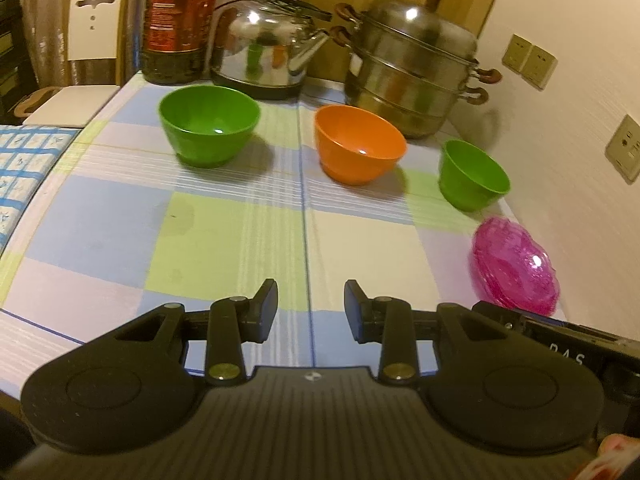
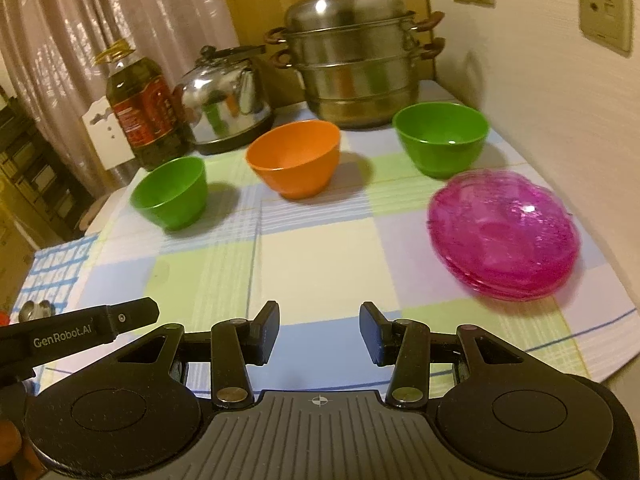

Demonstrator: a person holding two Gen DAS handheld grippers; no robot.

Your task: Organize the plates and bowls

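Note:
Three plastic bowls stand in a row on the checked tablecloth [image 1: 240,240]: a green bowl [image 1: 208,128] on the left, an orange bowl [image 1: 360,144] in the middle and a second green bowl [image 1: 474,174] nearer the wall. In the right wrist view the same row reads green bowl [image 2: 172,192], orange bowl [image 2: 294,158], green bowl [image 2: 440,140]. A stack of pink translucent plates [image 2: 504,236] [image 1: 516,266] lies to the right. My left gripper [image 1: 311,304] and my right gripper [image 2: 319,328] hover side by side over the near part of the table. Both are open with nothing between their fingers.
Behind the bowls stand a steel stacked steamer pot [image 1: 412,68], a shiny kettle [image 1: 264,52] and a large oil bottle [image 1: 180,20]. A wall with sockets [image 1: 624,148] bounds the table on the right. A white chair [image 1: 94,20] stands beyond the far left corner.

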